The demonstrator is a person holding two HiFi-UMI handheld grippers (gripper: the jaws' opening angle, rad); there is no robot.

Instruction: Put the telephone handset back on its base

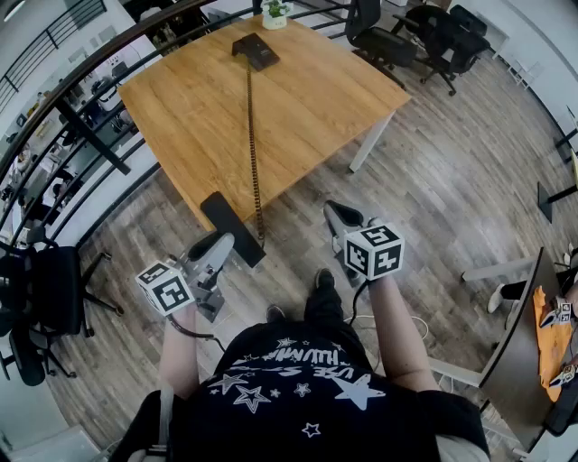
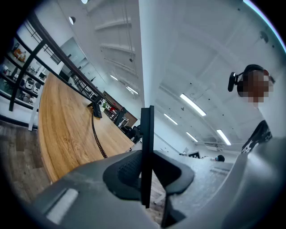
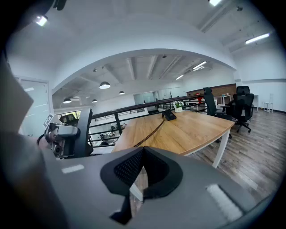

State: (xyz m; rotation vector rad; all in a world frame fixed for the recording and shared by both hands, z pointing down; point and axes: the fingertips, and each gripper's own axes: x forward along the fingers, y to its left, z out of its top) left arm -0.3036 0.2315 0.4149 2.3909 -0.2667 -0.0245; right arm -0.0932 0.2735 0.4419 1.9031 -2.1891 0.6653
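**Gripping handset [image 1: 237,233] off the table, base far up the frame**

Sits clamped between the pads of the left gripper [image 1: 219,245] at lower centre of the head view, out over the wood floor [image 1: 452,180] and short of the table [image 1: 307,99] edge. Shows edge-on in the left gripper view as a thin black slab, with the jaws pressed on both flat faces around mid-length.

Looks like rigid plastic: stiff, fairly light and smooth-sided, so likely to twist or slide in a narrow pinch under any tug. Best held as now, across the flat middle and not at the ends.

Trails a coiled cord [image 1: 254,135], drawn nearly straight up the frame across the tabletop to the base [image 1: 256,50] at upper centre, close to the far edge and near a small plant [image 1: 275,13]. Judged springy: probably pulling back at this stretch, apt to slacken and bunch nearer the base, and able to snag or drag the base.

Calls for a long carry up the frame, then laying down lengthwise into the cradle. Cradle detail too small to read from here.

Right gripper [image 1: 336,213]: jaws pressed together with nothing between them, right of centre, apart from the handset. Free to steady the base, by this reading.

Office chairs [image 1: 424,36] at upper right, well away from the path.
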